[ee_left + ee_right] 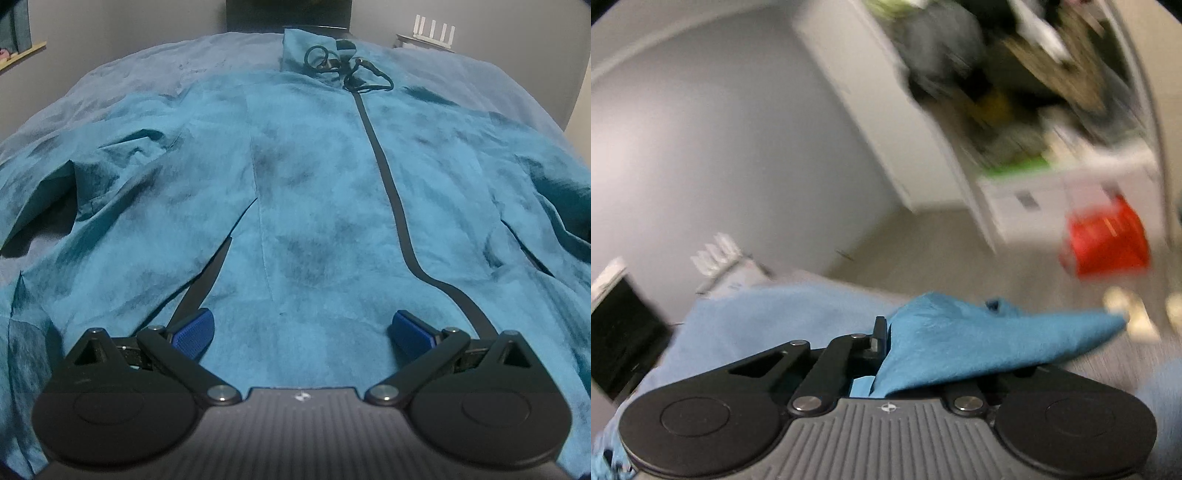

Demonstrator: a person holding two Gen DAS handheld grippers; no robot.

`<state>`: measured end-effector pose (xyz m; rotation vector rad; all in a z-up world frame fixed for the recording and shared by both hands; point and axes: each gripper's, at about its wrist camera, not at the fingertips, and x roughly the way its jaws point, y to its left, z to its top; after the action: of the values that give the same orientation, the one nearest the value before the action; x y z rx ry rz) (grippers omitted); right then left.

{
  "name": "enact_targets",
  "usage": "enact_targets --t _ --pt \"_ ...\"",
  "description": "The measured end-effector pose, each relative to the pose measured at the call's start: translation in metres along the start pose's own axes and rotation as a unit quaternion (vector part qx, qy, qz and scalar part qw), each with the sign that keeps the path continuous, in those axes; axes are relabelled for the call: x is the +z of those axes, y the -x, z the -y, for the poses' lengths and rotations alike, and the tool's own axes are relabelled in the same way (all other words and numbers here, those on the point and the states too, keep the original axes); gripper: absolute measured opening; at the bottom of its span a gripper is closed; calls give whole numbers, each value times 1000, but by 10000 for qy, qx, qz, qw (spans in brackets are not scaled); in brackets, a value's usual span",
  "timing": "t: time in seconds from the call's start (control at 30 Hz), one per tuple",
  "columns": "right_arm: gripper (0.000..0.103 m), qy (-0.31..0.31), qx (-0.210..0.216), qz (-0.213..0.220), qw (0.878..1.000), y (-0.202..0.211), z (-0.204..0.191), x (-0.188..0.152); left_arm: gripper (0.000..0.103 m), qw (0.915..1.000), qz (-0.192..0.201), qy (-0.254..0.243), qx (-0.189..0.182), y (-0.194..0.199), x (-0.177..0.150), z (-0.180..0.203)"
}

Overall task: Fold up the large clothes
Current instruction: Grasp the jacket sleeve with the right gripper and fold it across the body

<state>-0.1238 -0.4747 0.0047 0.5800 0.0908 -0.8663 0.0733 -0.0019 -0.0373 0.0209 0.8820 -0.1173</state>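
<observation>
A large teal jacket point(314, 192) lies spread front-up on a bed, with a black zipper point(388, 192) running down its middle and black drawstrings point(343, 66) coiled at the collar. My left gripper point(301, 332) is open, its blue pads point(194, 332) hovering just above the jacket's lower hem. In the right wrist view my right gripper point(886, 339) is shut on a fold of the teal jacket fabric point(979, 347), lifted above the bed; the cloth drapes over and hides its right finger. That view is motion-blurred.
The bed has a pale blue sheet point(147, 74). A white router point(434, 29) stands at the back right beside a dark screen point(288, 14). The right wrist view shows a grey wall, white shelving point(1015, 110) full of items, a red box point(1108, 243) and wood floor.
</observation>
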Motion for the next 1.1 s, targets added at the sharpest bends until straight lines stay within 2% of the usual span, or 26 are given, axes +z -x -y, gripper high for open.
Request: enact_targets --t 0.1,0.23,0.33,0.43,0.53,0.67,0.7,0.73,0.8,0.87,0.9,0.93,1.0,1.1 --pt "4 768 812 434 9928 27 -51 19 103 10000 34 -77 17 0 0 2" --pt "4 1513 2092 774 9630 69 -130 36 103 10000 42 -49 -32 0 -1 -1" --pt "3 1813 2994 797 9333 107 -194 39 103 10000 39 -9 -68 -1 -1 -2" --pt "3 2026 3719 545 9042 136 -253 26 103 9999 58 -10 -85 0 -2 -2" --pt "3 2388 4373 184 8668 169 -314 -6 103 9999 77 10 -124 -1 -3 -4" --pt "7 3127 4864 -296 8153 209 -370 -65 103 9996 101 91 -234 -1 -5 -9" --pt "12 3304 4935 -577 8025 215 -378 -80 103 9995 97 121 -278 -1 -5 -11" --pt "29 3451 4996 -858 7899 219 -383 -92 103 9994 95 148 -307 -1 -5 -12" --pt "53 3690 5076 -1407 7658 232 -384 -112 103 9990 87 224 -373 -2 -5 -15" --pt "57 3752 5124 -1634 7549 244 -373 -116 103 9987 89 265 -429 -2 -5 -17" --pt "58 3770 5099 -1699 7543 250 -366 -113 103 9985 92 276 -455 -2 -5 -18" --pt "64 3736 5061 -1726 7579 254 -359 -108 103 9984 90 284 -479 -2 -5 -18" --pt "77 3497 4966 -1734 7753 280 -322 -101 103 9983 89 283 -510 -2 -4 -19" --pt "79 3073 4803 -1881 7997 275 -279 -69 103 9982 87 254 -534 -1 -4 -19"
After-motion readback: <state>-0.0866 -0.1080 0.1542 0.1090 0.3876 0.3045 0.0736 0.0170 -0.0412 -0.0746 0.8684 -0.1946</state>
